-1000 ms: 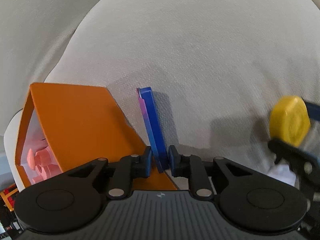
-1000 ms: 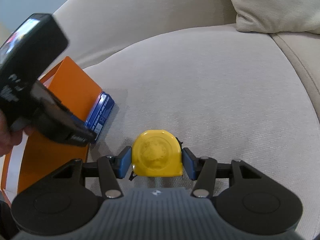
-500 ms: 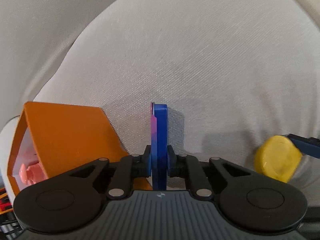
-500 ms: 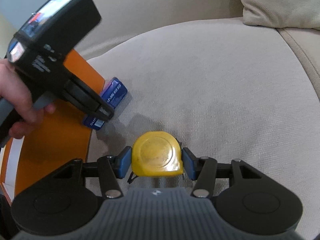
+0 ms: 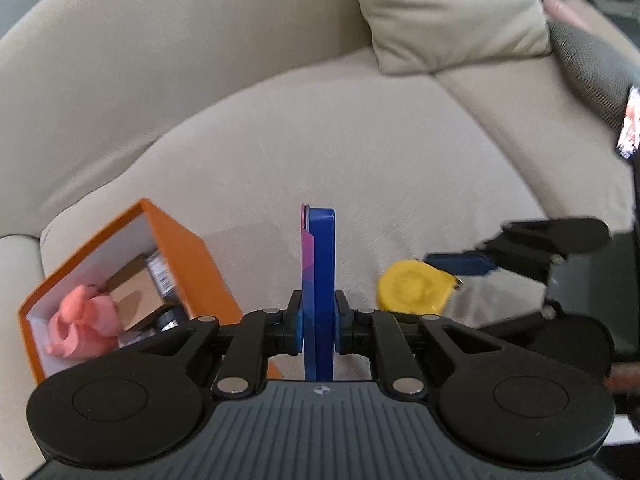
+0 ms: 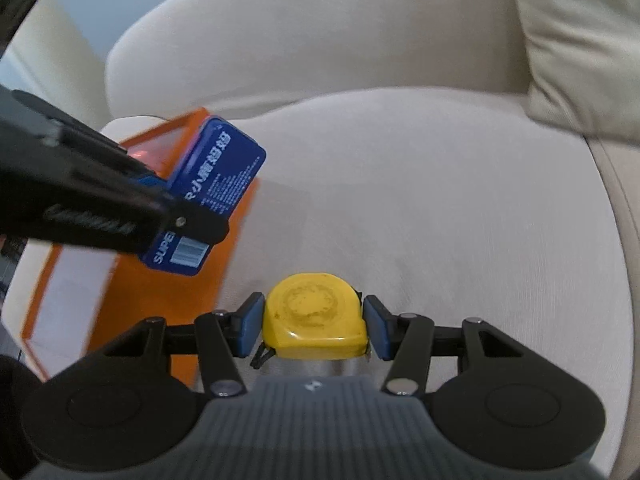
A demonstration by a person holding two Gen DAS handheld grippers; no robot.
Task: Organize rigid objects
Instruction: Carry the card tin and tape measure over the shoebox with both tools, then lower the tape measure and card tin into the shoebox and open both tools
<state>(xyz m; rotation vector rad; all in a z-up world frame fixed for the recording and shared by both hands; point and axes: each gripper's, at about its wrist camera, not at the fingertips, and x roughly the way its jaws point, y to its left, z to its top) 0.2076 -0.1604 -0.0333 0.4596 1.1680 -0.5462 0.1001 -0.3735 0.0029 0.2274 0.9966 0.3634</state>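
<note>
Tools both loaded: the left tool (image 5: pixel 318 330) is clamped on a thin blue tin (image 5: pixel 319 280), held on edge clear of the sofa seat (image 5: pixel 360 152), just beside the orange box (image 5: pixel 188 248) at the seat's left edge. The right tool (image 6: pixel 314 330) is closed on a yellow tape measure (image 6: pixel 316 320), pads pressing its two sides, held above the seat's front part, right of the box. Box is open and holds a pink item (image 5: pixel 82 320) and brown cartons (image 5: pixel 136 292); a cushion (image 5: pixel 448 12) rests against the sofa back at the seat's rear right corner.
</note>
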